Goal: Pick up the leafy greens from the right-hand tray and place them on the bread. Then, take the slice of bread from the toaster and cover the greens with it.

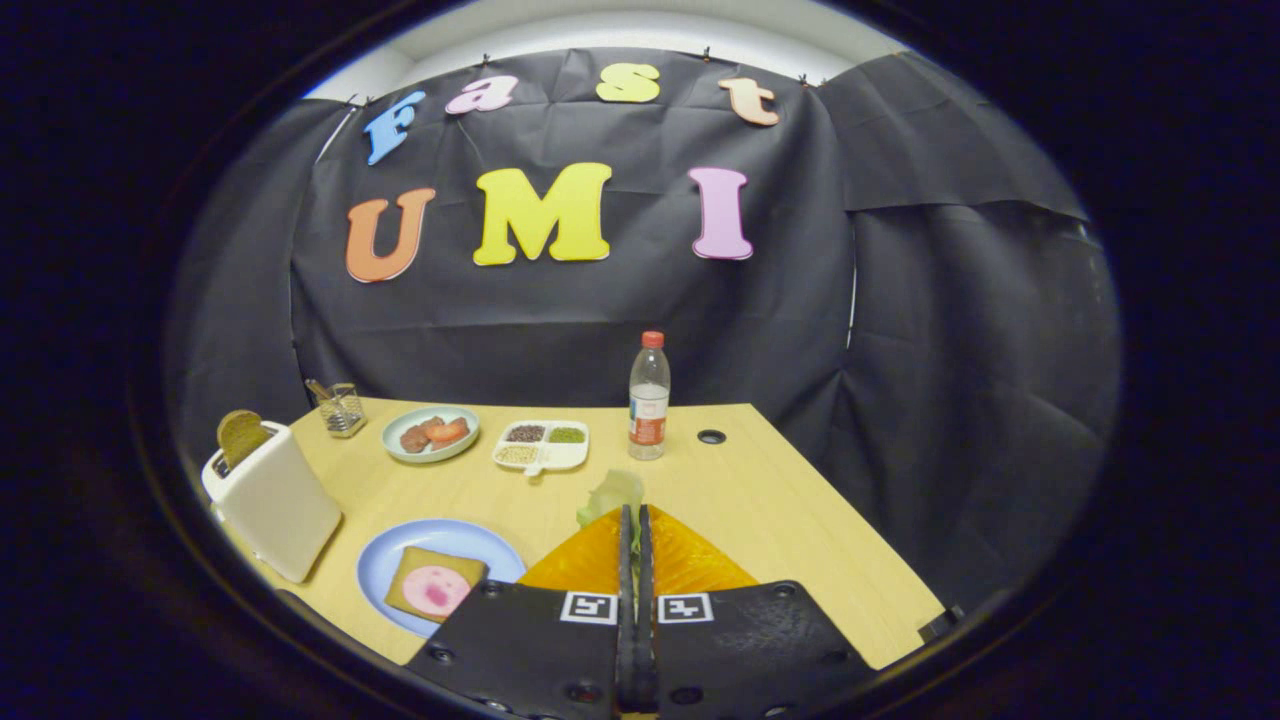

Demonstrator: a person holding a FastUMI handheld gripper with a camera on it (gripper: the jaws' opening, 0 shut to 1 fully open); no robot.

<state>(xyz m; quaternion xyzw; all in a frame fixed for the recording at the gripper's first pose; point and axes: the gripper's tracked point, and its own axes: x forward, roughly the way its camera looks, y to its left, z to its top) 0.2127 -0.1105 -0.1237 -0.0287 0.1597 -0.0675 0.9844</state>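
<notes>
My gripper (634, 515) is shut on the leafy greens (612, 494), a pale green leaf that sticks out past the fingertips above the orange tray (690, 565). To the left of the fingers lies a blue plate (388, 562) with a slice of bread (436, 584) topped by a pink round of meat. Further left stands a white toaster (272, 500) with a browned slice of bread (241, 435) poking out of its slot.
Beyond the fingers on the wooden table (780, 500) stand a water bottle (649, 397) with a red cap, a white divided dish (541, 446) of grains, a pale green plate (431, 434) with red food, and a small glass holder (343, 408). A cable hole (711, 436) is by the bottle.
</notes>
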